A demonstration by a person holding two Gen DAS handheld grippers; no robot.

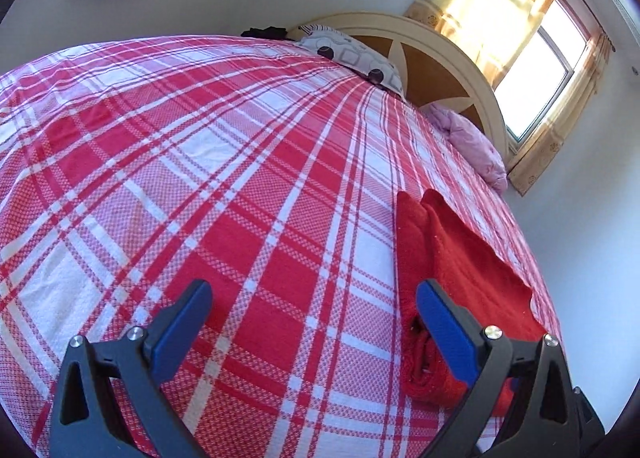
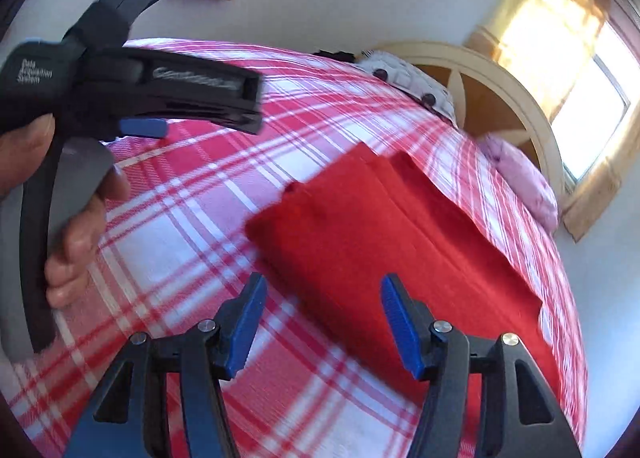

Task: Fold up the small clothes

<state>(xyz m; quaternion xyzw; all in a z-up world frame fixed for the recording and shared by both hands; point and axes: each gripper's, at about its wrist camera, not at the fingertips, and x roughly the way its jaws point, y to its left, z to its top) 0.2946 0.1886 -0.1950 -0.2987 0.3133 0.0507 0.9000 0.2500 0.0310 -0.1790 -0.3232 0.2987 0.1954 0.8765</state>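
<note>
The red cloth (image 2: 384,242) lies folded on the checked bedspread (image 1: 200,162), toward the right edge of the bed and well short of the pillows (image 1: 352,54) at the far end. It sits flat in layers, with 1 rolled or bunched edge at its near end in the left wrist view; this suggests the fold is largely complete.

The left gripper (image 1: 312,310) hangs above bare bedspread just left of the cloth. Its jaws stand wide apart and hold nothing. The right finger (image 1: 444,330) overlaps the cloth's near left edge in the picture; contact cannot be confirmed.

The right gripper (image 2: 324,310) points down at the cloth's near left corner. Its jaws are partly open and empty, and no pad presses on the fabric. This placement likely serves a release or a fresh approach.

A hand (image 2: 76,234) holds the left gripper's handle at the far left of the right wrist view.
</note>
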